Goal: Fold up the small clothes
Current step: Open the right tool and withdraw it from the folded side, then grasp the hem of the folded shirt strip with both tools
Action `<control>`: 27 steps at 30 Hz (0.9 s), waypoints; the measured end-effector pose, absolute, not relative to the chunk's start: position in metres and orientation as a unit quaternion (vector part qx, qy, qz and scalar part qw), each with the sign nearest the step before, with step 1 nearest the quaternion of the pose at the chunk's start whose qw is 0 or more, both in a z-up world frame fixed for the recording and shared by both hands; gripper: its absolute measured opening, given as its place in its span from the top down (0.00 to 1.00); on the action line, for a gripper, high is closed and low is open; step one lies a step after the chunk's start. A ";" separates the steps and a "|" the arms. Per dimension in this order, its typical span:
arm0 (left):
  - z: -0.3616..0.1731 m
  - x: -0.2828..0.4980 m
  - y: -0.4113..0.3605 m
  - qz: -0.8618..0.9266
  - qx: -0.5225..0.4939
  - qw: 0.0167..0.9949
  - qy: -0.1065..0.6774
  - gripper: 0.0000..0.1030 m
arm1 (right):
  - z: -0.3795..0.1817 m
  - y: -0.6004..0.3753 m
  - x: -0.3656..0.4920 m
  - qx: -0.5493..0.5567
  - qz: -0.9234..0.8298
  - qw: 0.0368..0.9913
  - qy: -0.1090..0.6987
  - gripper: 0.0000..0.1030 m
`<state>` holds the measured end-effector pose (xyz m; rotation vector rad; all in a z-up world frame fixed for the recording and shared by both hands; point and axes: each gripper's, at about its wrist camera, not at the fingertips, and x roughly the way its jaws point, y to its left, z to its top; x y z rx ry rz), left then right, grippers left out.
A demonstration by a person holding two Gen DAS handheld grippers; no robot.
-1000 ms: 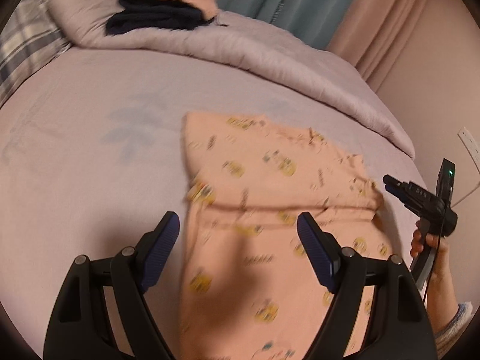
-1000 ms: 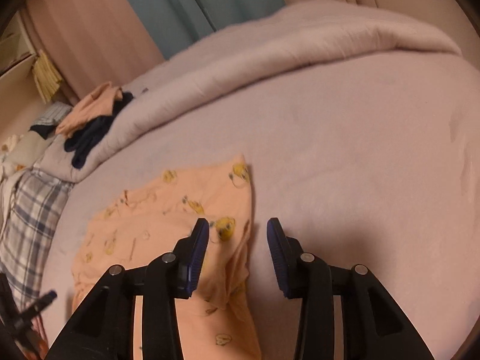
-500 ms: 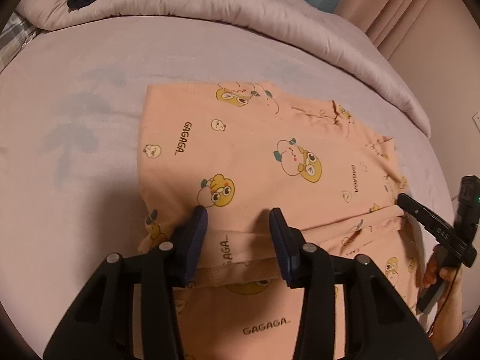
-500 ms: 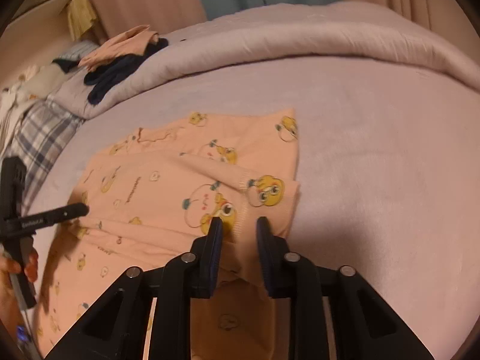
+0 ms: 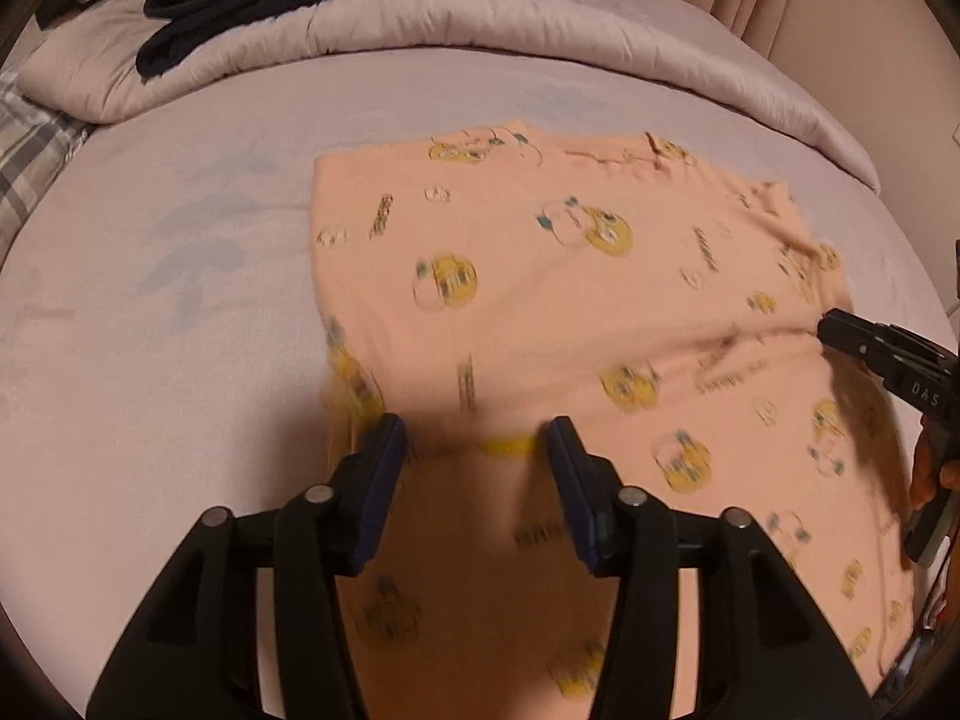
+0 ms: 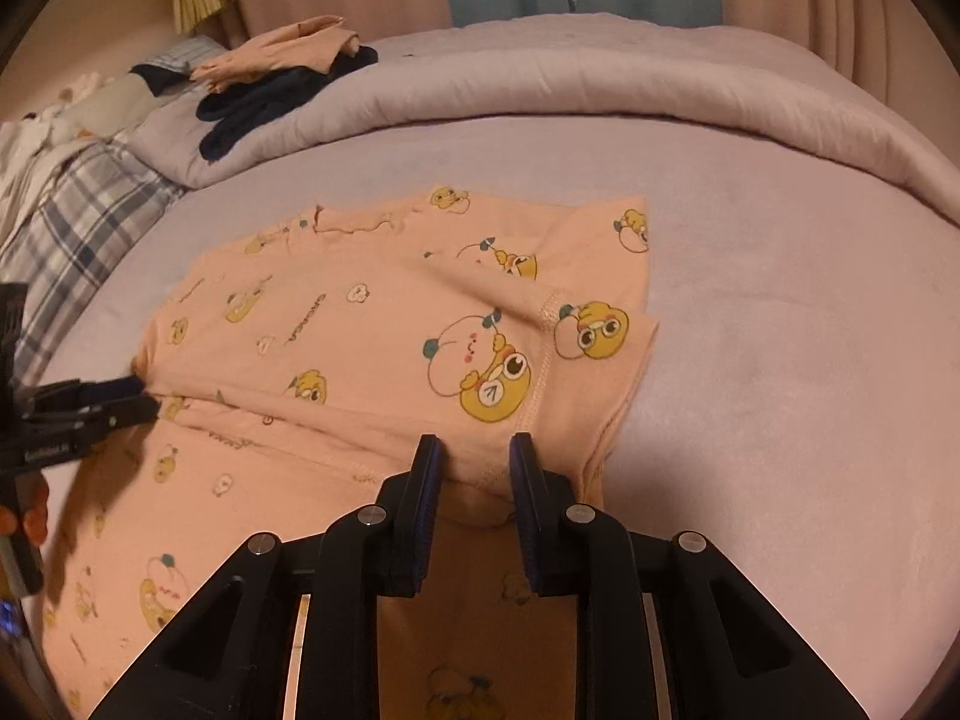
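Peach printed shirt (image 5: 540, 276) runs 9-to-3 on the bed. Right gripper (image 6: 474, 456) pinches its folded hem at 12. Left gripper (image 5: 477, 444), half-open and just widened, straddles the same hem unclamped.

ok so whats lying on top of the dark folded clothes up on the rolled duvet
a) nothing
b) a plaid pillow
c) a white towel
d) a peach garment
d: in the right wrist view a peach garment lies on the dark folded clothes, which rest on the rolled duvet at the far side of the bed.
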<state>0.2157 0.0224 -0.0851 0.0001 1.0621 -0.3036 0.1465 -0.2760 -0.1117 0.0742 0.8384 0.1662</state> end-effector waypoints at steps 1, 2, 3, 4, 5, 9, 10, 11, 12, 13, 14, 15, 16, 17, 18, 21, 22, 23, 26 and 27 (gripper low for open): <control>-0.084 0.212 0.025 -0.145 -0.006 0.851 0.505 0.45 | -0.108 -0.275 0.144 0.037 0.081 0.908 0.409 0.77; -0.082 0.203 0.030 -0.144 -0.013 0.853 0.502 0.40 | -0.105 -0.274 0.140 0.041 0.085 0.907 0.411 0.77; -0.079 0.194 0.035 -0.141 -0.022 0.857 0.496 0.37 | -0.102 -0.278 0.133 0.049 0.094 0.906 0.410 0.75; -0.076 0.185 0.039 -0.139 -0.033 0.859 0.491 0.36 | -0.096 -0.282 0.121 0.062 0.105 0.907 0.403 0.72; -0.072 0.173 0.049 -0.137 -0.051 0.861 0.487 0.33 | -0.094 -0.282 0.115 0.068 0.107 0.908 0.400 0.65; -0.064 0.133 0.071 -0.126 -0.092 0.863 0.480 0.26 | -0.088 -0.296 0.080 0.115 0.120 0.903 0.395 0.54; -0.063 0.123 0.076 -0.124 -0.101 0.862 0.482 0.26 | -0.088 -0.301 0.071 0.128 0.121 0.900 0.399 0.54; -0.062 0.114 0.081 -0.121 -0.108 0.861 0.483 0.26 | -0.089 -0.303 0.067 0.135 0.121 0.897 0.402 0.52; -0.062 0.105 0.087 -0.120 -0.117 0.859 0.485 0.26 | -0.091 -0.306 0.062 0.141 0.121 0.894 0.407 0.50; -0.063 0.099 0.091 -0.119 -0.125 0.856 0.487 0.26 | -0.092 -0.309 0.055 0.145 0.119 0.892 0.412 0.50; -0.064 0.093 0.095 -0.118 -0.133 0.854 0.489 0.26 | -0.092 -0.310 0.049 0.147 0.119 0.890 0.414 0.50; -0.066 0.087 0.098 -0.119 -0.143 0.851 0.491 0.26 | -0.094 -0.313 0.041 0.151 0.120 0.888 0.418 0.50; -0.068 0.081 0.102 -0.121 -0.156 0.847 0.494 0.26 | -0.096 -0.315 0.035 0.156 0.122 0.884 0.424 0.50; -0.070 0.076 0.105 -0.124 -0.169 0.841 0.498 0.26 | -0.097 -0.317 0.032 0.158 0.122 0.882 0.427 0.50; -0.074 0.070 0.108 -0.132 -0.189 0.833 0.503 0.26 | -0.099 -0.319 0.027 0.162 0.123 0.880 0.430 0.50; -0.080 0.059 0.107 -0.156 -0.221 0.817 0.509 0.26 | -0.109 -0.327 0.014 0.180 0.127 0.867 0.448 0.50; -0.081 0.057 0.106 -0.162 -0.228 0.812 0.512 0.26 | -0.114 -0.330 0.011 0.187 0.130 0.861 0.454 0.50; -0.084 0.054 0.104 -0.171 -0.237 0.805 0.516 0.26 | -0.115 -0.331 0.010 0.192 0.131 0.858 0.458 0.50; -0.090 0.047 0.105 -0.182 -0.251 0.795 0.521 0.26 | -0.125 -0.336 0.000 0.209 0.135 0.846 0.472 0.50; -0.092 0.044 0.105 -0.184 -0.257 0.794 0.520 0.26 | -0.127 -0.337 -0.003 0.217 0.140 0.842 0.474 0.50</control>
